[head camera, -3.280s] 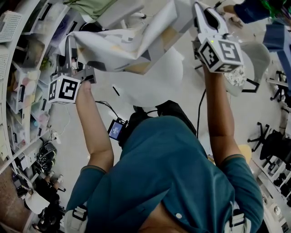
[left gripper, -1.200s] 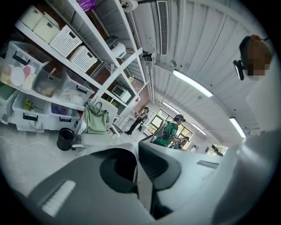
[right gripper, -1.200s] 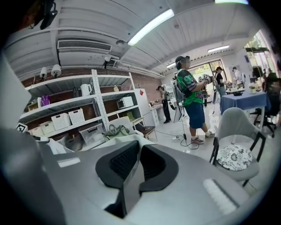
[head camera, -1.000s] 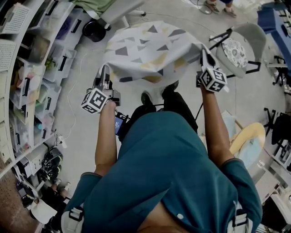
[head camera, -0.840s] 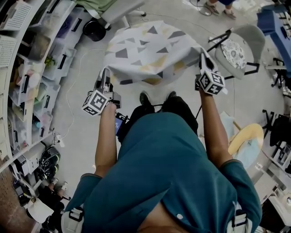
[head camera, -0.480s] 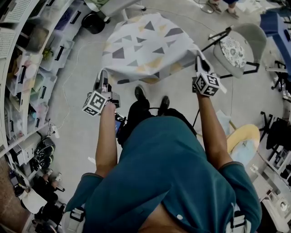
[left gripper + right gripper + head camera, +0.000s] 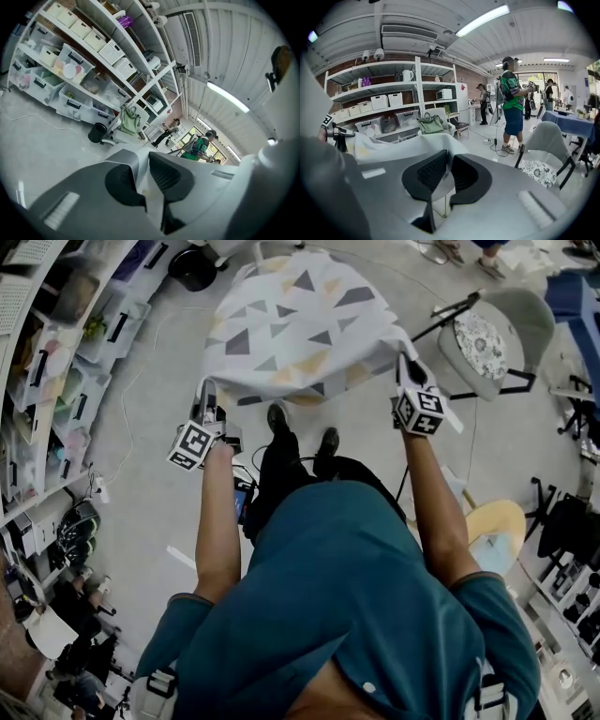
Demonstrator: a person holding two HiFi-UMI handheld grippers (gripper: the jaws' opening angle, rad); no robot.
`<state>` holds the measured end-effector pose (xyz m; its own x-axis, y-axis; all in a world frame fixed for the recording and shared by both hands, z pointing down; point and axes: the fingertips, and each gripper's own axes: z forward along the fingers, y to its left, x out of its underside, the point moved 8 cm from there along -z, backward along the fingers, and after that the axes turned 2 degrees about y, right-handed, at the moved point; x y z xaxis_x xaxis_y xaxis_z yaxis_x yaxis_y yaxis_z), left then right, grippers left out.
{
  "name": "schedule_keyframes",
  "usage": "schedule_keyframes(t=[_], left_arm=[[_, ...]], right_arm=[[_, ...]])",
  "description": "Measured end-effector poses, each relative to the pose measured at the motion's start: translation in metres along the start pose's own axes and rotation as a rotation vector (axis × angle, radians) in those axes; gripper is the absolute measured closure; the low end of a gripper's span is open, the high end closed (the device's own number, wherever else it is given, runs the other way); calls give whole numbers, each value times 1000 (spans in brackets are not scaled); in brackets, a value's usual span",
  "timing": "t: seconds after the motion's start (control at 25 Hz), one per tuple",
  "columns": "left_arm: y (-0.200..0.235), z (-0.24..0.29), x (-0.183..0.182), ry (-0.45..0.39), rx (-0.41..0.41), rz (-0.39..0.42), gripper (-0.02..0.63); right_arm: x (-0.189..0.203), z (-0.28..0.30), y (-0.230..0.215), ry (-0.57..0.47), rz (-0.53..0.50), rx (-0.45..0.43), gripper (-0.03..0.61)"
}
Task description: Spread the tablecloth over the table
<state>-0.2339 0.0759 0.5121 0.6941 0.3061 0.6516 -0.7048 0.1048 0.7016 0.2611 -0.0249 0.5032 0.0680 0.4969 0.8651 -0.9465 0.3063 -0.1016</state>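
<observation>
1. Left gripper [image 7: 208, 395], nearest, has its jaws opening, with a corner of the tablecloth [image 7: 300, 324] between the pads.
2. Right gripper [image 7: 405, 371] is clamped on the other near corner.
3. Farther ahead, the triangle-patterned cloth lies spread out, with a chair [image 7: 492, 338] to its right.

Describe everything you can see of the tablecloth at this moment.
The tablecloth is white fabric printed with grey and yellow triangles, spread out ahead of the person, edges drooping. The left gripper, fingers opening, has one near corner between them; the right gripper is shut on the other.
</observation>
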Motion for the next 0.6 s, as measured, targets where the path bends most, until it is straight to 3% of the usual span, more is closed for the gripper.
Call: schedule_keyframes(t=[0.12, 0.2, 0.4, 0.6], left_arm=[[-4, -1, -3, -13, -3, 37, 592], [-8, 3, -2, -5, -1, 61, 594], [-1, 15, 17, 27, -8, 14, 592], [22, 22, 26, 59, -63, 20, 584]], right_arm=[[-14, 2, 0, -20, -68, 2, 551], [-15, 10, -8, -24, -60, 6, 551], [14, 33, -27, 35, 94, -1, 551], [49, 45, -33, 120, 224, -28, 546]])
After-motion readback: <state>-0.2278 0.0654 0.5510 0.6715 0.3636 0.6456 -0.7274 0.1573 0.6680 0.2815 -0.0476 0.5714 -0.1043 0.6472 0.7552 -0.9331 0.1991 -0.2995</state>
